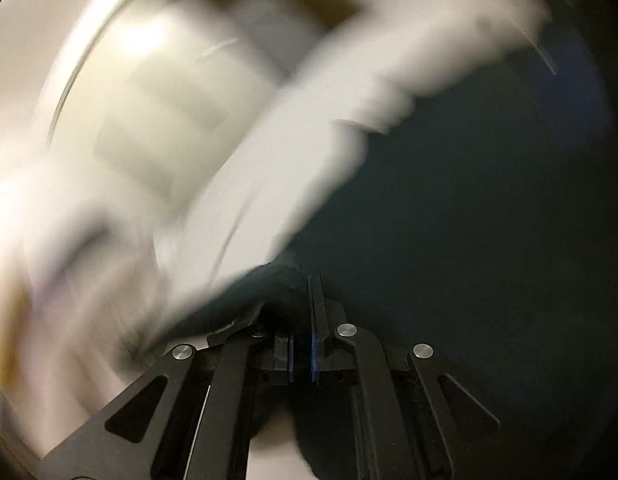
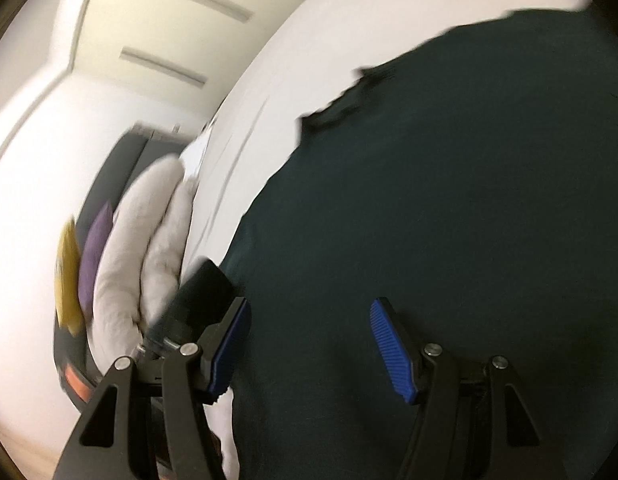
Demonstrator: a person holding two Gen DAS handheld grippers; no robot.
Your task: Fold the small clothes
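Nearest to me, my left gripper (image 1: 303,344) had its jaws drawn together on a bunched edge of the dark green garment (image 1: 469,240), pinched there, I judged, so that I could carry that edge across for a fold. From the pinch the cloth spread away toward two o'clock and filled the right half of that view. My right gripper (image 2: 309,344) had its jaws wide apart, the blue pads (image 2: 393,348) over the same garment (image 2: 449,200) but gripping nothing; I took it to be placed to steady or catch the far edge. The garment lay on a white bed (image 2: 309,60), its ragged border running toward one o'clock. Farther off, at nine o'clock, sat pale pillows (image 2: 137,240), then a purple cushion (image 2: 94,252) and a yellow one (image 2: 68,276). The left view beyond the cloth was too smeared to read.
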